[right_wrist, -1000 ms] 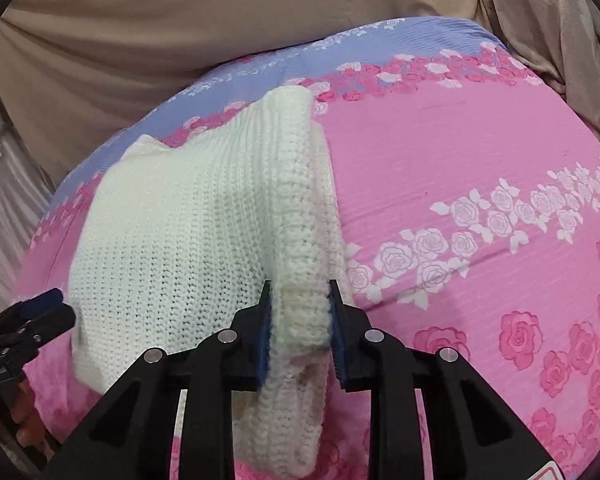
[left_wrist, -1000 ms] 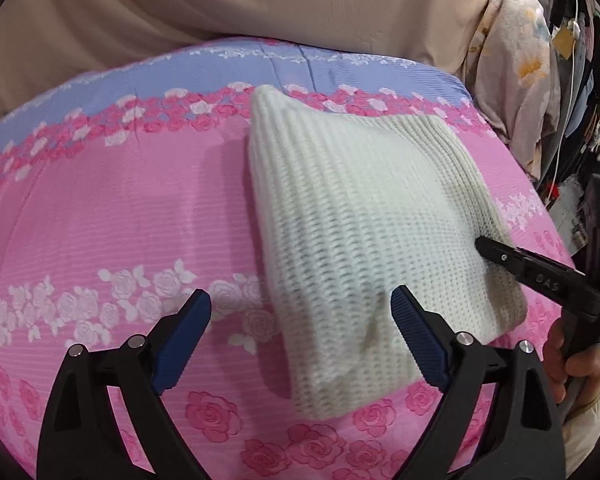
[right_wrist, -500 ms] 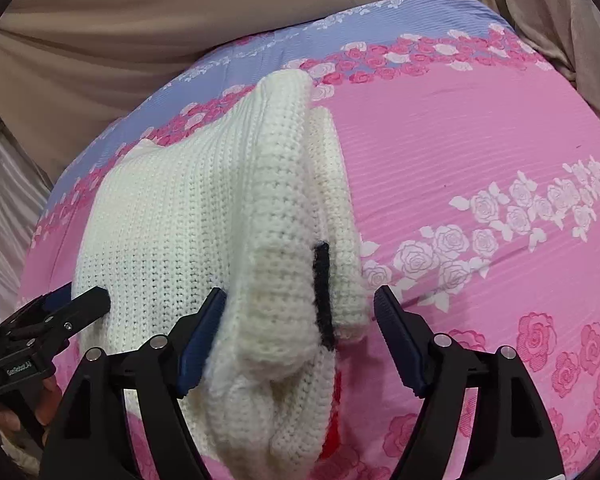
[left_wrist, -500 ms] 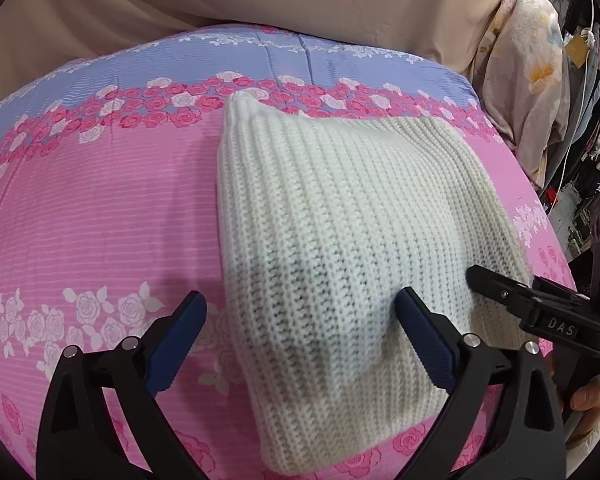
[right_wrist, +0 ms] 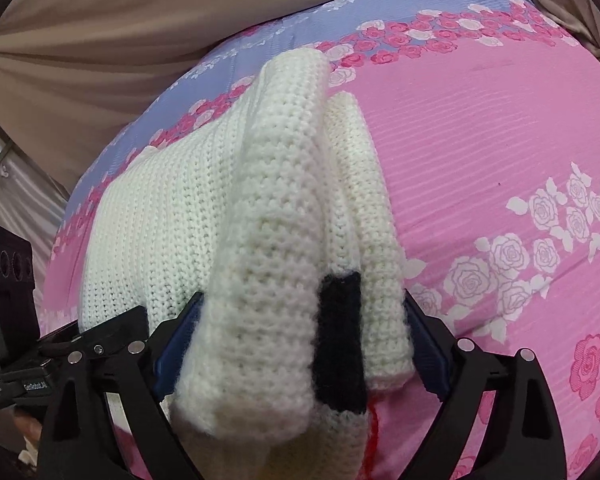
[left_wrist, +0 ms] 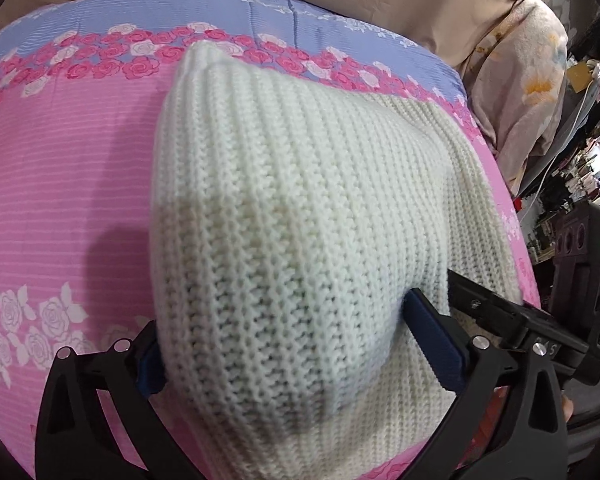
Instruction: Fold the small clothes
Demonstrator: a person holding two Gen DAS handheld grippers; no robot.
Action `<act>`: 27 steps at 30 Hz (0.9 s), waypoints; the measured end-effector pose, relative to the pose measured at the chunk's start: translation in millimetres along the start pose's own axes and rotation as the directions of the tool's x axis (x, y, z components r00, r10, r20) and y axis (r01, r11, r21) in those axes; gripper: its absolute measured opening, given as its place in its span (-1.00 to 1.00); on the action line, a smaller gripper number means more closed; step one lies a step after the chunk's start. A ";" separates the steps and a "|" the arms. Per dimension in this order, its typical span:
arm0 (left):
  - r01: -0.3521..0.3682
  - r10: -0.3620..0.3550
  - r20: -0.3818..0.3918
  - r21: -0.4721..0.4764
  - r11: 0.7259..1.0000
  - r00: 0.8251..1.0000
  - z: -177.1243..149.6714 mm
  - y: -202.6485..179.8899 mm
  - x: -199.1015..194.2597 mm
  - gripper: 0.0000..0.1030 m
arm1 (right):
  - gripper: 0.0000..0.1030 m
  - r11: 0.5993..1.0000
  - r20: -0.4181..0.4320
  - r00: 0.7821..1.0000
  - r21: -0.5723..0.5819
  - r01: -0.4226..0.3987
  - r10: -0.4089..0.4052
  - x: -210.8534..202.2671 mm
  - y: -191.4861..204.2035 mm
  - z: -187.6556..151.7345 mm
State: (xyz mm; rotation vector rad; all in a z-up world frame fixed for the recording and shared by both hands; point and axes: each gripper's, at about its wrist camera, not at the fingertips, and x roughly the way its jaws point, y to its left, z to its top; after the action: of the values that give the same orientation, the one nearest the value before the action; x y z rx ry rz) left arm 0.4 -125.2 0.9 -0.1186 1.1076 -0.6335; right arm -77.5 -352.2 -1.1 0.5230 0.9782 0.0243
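A folded cream knitted garment [left_wrist: 300, 208] lies on the pink rose-patterned bedspread [left_wrist: 60, 168]. My left gripper [left_wrist: 296, 344] is open, its blue-padded fingers spread around the garment's near end. In the right wrist view the garment [right_wrist: 204, 216] shows thick folded layers with a black knitted patch [right_wrist: 340, 332]. My right gripper [right_wrist: 300, 344] is open, with the folded edge bulging between its spread fingers. Each gripper shows at the edge of the other's view, the right one [left_wrist: 512, 328] and the left one [right_wrist: 72, 356].
A beige cloth backdrop [right_wrist: 120, 40] hangs behind the bed. A floral fabric bundle [left_wrist: 528, 80] and cluttered shelves [left_wrist: 580, 176] stand past the bed's right side. The bedspread has a lilac band [left_wrist: 180, 12] at its far edge.
My right gripper has opened and let go of the garment's folded edge. Both grippers have moved forward, so the garment now fills the space between their fingers.
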 end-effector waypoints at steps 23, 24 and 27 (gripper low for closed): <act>0.017 -0.406 0.624 0.532 0.846 0.668 37.9 -74.5 -303.4 -0.08 | -0.22 0.879 0.673 0.637 -0.476 -0.014 0.375 -254.3 186.8 46.3; -0.020 -0.393 0.654 0.529 0.848 0.646 39.9 -70.4 -311.4 -0.06 | -0.20 0.871 0.672 0.627 -0.491 -0.022 0.394 -252.1 194.3 53.0; -0.114 -0.326 0.714 0.493 0.863 0.620 54.7 -51.8 -311.6 0.00 | -0.17 0.869 0.649 0.647 -0.493 -0.045 0.401 -220.1 212.8 86.1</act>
State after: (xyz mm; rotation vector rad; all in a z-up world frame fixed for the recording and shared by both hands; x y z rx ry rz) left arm -64.8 -14.0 294.4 -0.0061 0.0440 -0.8494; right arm -89.1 -256.2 301.9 0.1869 0.0679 0.2443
